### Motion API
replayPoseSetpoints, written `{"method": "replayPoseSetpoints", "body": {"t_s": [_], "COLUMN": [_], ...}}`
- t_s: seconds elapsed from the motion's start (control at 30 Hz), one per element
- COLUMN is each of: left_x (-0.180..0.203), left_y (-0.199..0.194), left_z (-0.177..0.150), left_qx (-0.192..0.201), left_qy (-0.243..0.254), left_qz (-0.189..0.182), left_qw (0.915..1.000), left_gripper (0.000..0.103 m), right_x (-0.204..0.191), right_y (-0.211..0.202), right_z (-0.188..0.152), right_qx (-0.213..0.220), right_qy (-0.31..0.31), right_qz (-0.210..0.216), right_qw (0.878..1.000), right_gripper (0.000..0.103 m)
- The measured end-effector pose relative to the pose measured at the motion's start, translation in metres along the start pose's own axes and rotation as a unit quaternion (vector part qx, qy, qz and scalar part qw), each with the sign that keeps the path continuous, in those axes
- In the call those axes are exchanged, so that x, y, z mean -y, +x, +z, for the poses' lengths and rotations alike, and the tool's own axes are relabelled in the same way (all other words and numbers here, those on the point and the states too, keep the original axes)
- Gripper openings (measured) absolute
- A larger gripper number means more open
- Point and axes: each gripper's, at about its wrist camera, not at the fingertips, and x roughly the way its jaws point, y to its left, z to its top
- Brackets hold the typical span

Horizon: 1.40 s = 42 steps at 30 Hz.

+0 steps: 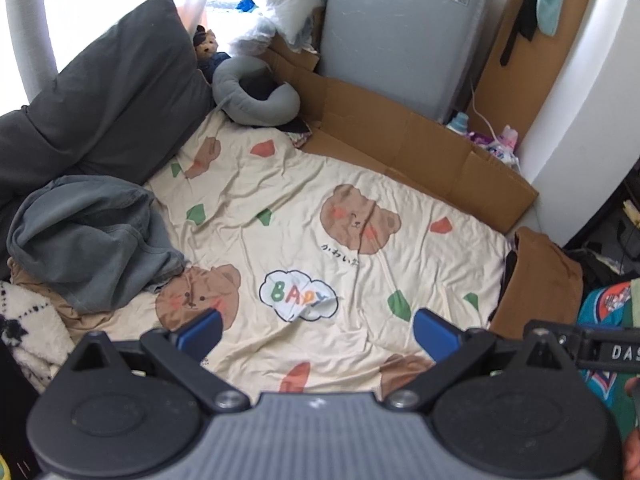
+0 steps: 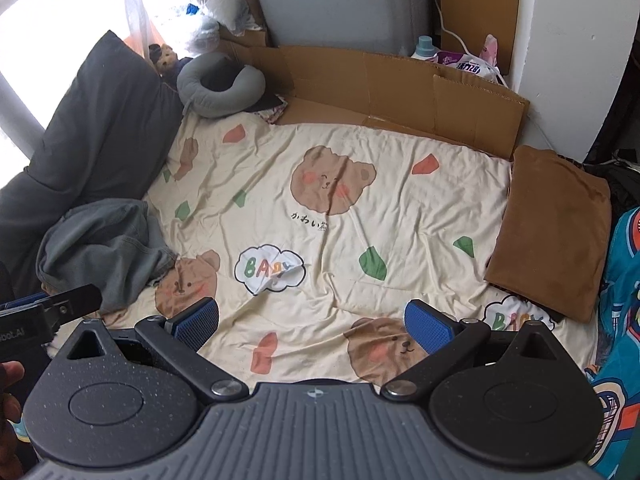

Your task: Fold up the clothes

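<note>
Right now both sets of jaws are spread wide with nothing between them: the left gripper (image 1: 316,330) and the right gripper (image 2: 312,320) hang side by side above the near part of the bed, their blue pads (image 2: 198,320) apart and clear of any cloth. Beneath them lies the cream bedsheet (image 1: 320,248), wrinkled and printed with brown bear faces, green and orange patches and a cloud reading "BABY". Off to the left, a grey garment (image 1: 88,232) lies crumpled in a loose heap on the sheet's edge, partly over a tan cloth and next to a fuzzy white blanket (image 1: 28,320) with a dark diamond pattern. Off to the right, a brown garment (image 2: 548,236) lies folded flat in a neat rectangle at the sheet's right edge, with something dark showing under it. Farther back, a dark grey pillow (image 1: 116,92) leans along the left side, and a grey U-shaped neck pillow (image 2: 220,84) sits at the head of the bed just beside a small teddy bear (image 2: 166,56). Flattened cardboard (image 2: 400,88) borders the far edge of the bed, and behind it stands a grey appliance (image 1: 404,28) with bottles and packets on the floor beside it.
</note>
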Motion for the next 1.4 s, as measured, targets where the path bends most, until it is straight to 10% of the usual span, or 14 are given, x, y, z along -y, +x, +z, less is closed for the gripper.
{"method": "replayPoseSetpoints", "body": {"t_s": [1.4], "left_x": [0.004], "left_y": [0.036], "left_z": [-0.003], "left_qx": [-0.028], "left_qy": [0.008], "left_qz": [0.004], "left_qw": [0.9996], "left_gripper": [0.1], "right_x": [-0.006], "right_y": [0.02], "right_z": [0.007], "right_qx": [-0.033], "right_qy": [-0.041], "right_qz": [0.003], "right_qw": [0.999], "right_gripper": [0.102]}}
